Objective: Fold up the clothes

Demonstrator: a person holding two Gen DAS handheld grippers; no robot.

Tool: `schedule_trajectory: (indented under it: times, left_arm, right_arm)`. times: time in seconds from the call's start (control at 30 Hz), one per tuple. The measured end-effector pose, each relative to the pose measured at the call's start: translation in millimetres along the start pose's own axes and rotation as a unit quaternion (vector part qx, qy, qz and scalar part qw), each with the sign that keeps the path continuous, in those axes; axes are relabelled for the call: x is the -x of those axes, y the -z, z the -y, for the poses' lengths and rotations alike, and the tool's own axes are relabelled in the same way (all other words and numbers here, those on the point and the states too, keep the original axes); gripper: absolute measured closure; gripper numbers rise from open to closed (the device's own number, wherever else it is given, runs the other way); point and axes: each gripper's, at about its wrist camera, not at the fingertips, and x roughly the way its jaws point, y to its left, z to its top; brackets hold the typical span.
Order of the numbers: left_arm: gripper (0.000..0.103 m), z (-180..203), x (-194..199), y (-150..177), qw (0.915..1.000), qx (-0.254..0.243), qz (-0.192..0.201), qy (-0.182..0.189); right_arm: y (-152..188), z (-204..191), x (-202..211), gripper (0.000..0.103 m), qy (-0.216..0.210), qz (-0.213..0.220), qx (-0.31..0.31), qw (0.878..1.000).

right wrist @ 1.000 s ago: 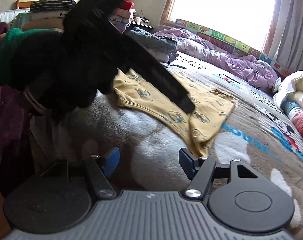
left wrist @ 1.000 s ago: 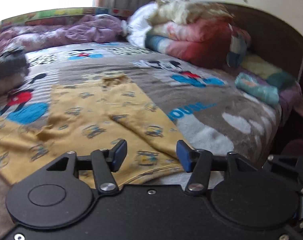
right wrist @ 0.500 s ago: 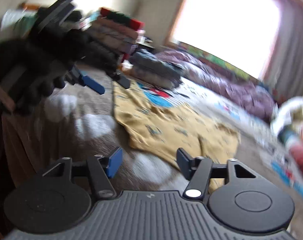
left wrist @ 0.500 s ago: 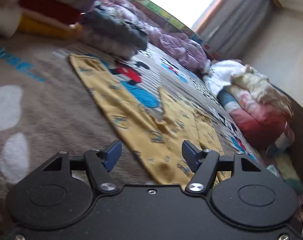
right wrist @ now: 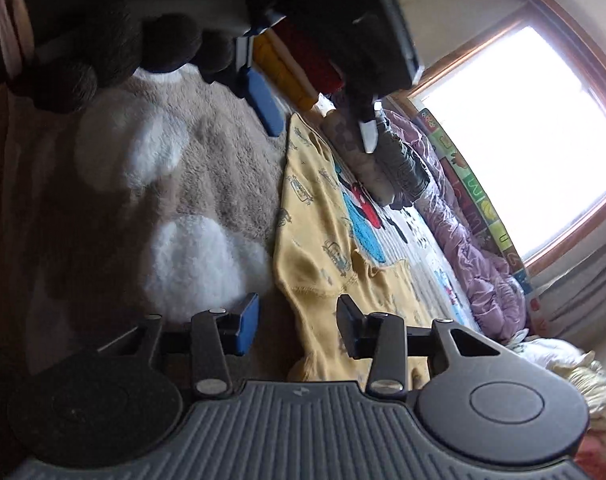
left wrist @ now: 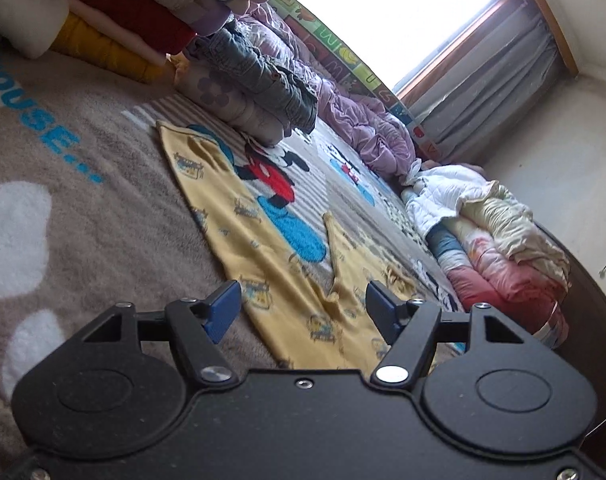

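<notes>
Both wrist views are rolled and set low, close above the bed; the yellow garment (left wrist: 263, 240) (right wrist: 315, 216) is shared, seemingly from adjacent sides.

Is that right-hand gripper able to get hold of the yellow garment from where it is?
Probably yes. The right gripper has been closing, with nothing gripped yet, and the yellow garment's hem lies just ahead of its fingertips on the blanket. Nothing sits between them.

text: "OUSE..." in blue letters | on: fluffy grey-brown bed blanket (left wrist: 103, 208) | also: colourful alphabet-letter border strip (left wrist: 343, 52) under the window, single letters, blurred
</notes>
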Motion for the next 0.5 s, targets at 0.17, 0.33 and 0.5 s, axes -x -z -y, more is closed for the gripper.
schedule_trajectory:
  times: [0.17, 0.33, 0.5]
  left_arm:
    - [0.034, 2.9, -15.0, -16.3, 0.9998, 0.01, 0.009, 0.015]
    - [0.034, 10.8, -36.6, -34.5, 0.9995, -0.003, 0.005, 0.031]
    - [0.034, 25.2, -67.5, -46.8, 0.9981, -0.041, -0.02, 0.041]
  right_arm:
    - [-12.5, -4.7, -15.9, 0.062, 0.01, -0.009, 0.035, 0.999]
    - [-18.4, 3.2, -25.3, 0.068, 0.007, -0.007, 0.007, 1.0]
    - [-11.8, 20.2, -23.3, 0.097, -0.002, 0.011, -0.073, 0.997]
